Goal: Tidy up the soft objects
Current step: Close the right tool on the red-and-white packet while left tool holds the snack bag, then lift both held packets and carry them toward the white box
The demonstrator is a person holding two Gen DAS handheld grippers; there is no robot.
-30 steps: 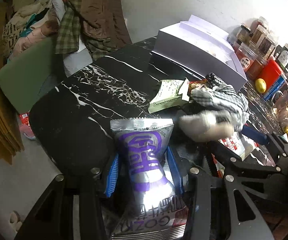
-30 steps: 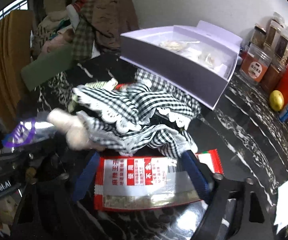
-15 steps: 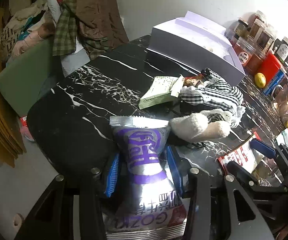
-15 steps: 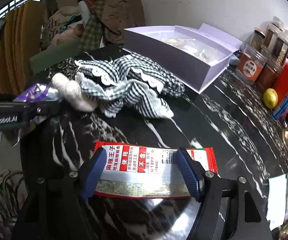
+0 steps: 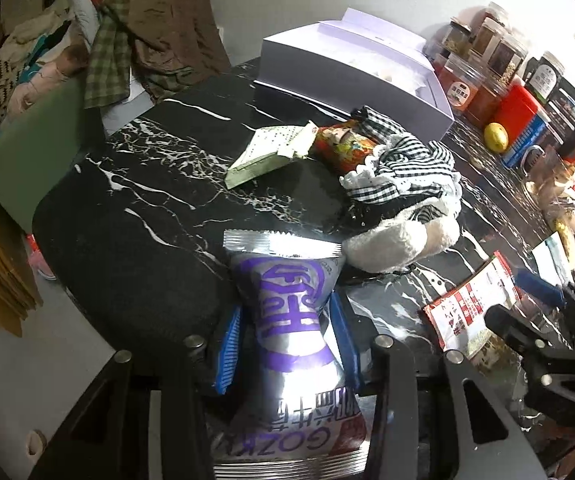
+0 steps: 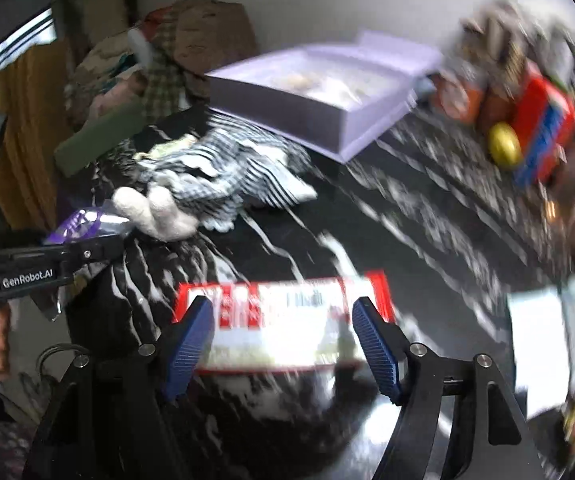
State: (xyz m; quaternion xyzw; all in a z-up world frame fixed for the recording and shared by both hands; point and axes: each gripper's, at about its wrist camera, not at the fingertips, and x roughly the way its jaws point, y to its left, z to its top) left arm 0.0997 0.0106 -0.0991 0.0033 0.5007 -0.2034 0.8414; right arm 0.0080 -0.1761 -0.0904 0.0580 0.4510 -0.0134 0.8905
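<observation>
Filling most of both views, a black marble table (image 5: 139, 208) carries a lavender box (image 5: 351, 68) at upper center and clothes (image 5: 151, 40) heaped upper left. The left gripper (image 5: 287, 344) pinches a purple snack bag (image 5: 287, 320) at bottom center (its lower end cut off). The right gripper (image 6: 283, 340), jaws wide, frames a red packet (image 6: 283, 320) lying on the table, print blurred.

Black left gripper (image 5: 287, 344), blue ribbed pads (image 5: 227, 350), silver screws.
</observation>
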